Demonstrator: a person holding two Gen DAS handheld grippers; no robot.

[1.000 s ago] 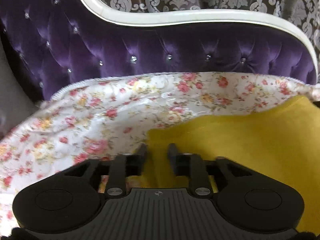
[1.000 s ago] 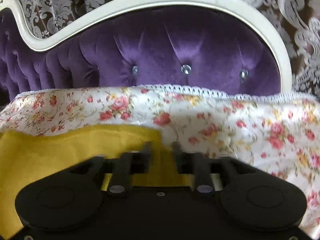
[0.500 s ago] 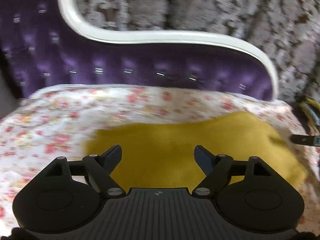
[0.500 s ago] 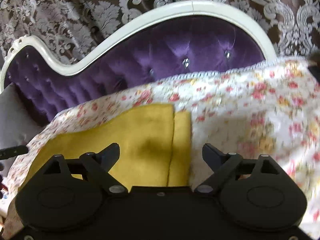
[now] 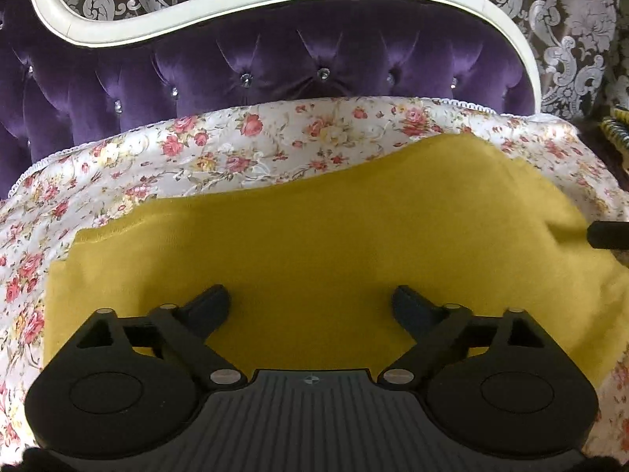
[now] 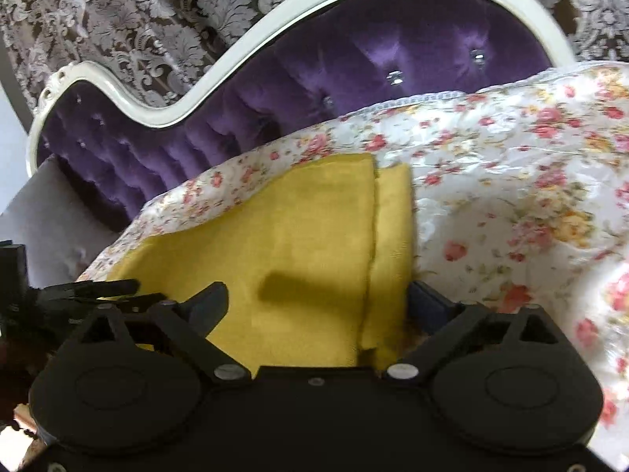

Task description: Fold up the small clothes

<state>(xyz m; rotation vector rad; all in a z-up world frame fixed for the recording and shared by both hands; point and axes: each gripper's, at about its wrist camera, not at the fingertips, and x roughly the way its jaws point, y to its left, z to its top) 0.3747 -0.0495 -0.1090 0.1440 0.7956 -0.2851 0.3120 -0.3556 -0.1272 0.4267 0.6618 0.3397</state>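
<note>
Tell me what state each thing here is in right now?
Yellow cloth: folded over, lying flat on the floral sheet, held by nothing.
Floral sheet: spread out, slightly wrinkled.
Left gripper: jaws wide open, empty.
Right gripper: jaws wide open, empty.

light: soft, even | glare: satin bedspread (image 6: 511, 149) | blur: right view's edges | distortion: fisheye bowing

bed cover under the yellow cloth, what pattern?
White bed cover with pink and yellow roses; clearest in the left wrist view.
</note>
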